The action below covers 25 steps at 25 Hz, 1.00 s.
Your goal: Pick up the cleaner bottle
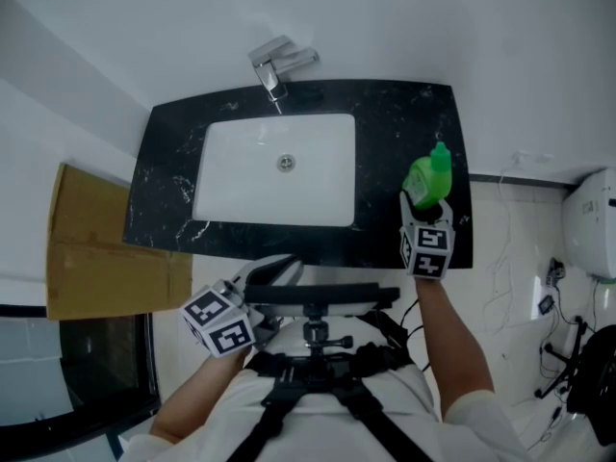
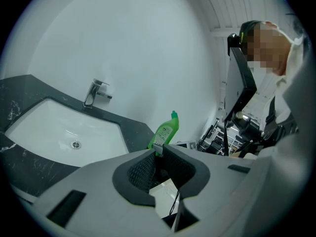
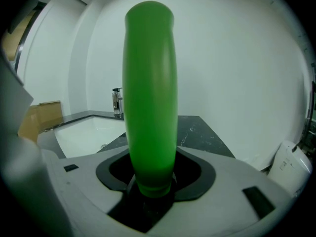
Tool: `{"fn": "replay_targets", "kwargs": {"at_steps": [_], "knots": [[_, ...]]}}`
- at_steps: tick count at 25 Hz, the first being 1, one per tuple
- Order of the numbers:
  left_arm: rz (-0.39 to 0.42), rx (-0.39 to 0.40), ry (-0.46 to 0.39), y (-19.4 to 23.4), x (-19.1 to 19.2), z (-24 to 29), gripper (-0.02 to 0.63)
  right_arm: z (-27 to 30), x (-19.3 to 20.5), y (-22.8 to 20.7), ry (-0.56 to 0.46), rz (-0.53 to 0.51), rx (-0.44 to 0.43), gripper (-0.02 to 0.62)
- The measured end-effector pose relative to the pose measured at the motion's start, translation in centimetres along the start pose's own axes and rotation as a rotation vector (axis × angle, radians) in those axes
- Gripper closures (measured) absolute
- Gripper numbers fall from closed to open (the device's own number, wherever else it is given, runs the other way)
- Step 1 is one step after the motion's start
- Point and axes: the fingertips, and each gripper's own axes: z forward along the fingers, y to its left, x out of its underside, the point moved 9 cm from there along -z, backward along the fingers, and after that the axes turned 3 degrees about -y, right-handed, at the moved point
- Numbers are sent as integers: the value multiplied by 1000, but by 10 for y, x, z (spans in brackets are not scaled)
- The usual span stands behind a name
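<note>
Head view: cleaner bottle [image 1: 426, 176] is green, sits right of the sink [image 1: 231, 176], over the right end of the black marbled tabletop [image 1: 395, 114]. Cap points away from the person, body leans a bit toward the sink. Can't tell whether its base touches the tabletop or hangs clear.

Right tool [image 1: 424, 210] is clenched on the bottle's lower body. Right gripper view confirms it: the green body fills the gap between both dark pads, and the base sits low between the jaws.

Left tool [image 1: 277, 271] is in front of the sink, off the tabletop's near edge and well apart from the bottle. Left gripper view shows its jaws closed tip to tip with nothing between them.

Chrome faucet [image 1: 279, 65] is behind the sink at the wall. Brown cardboard box [image 1: 87, 248] is left of the sink, below tabletop level.
</note>
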Motion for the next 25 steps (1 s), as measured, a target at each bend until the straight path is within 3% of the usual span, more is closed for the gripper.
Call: {"fn": "replay_targets", "kwargs": {"at_steps": [10,16,25], "knots": [[-1,0,19,2,0,-2,561,12,-4,0,-10,11,8,378],[-4,-2,45,6,1,-9,561,19,-11,1,-45,50,-37,315],[-26,48,72,25,4,-29,561,23,-10,2,-27,25,-14,314]]}}
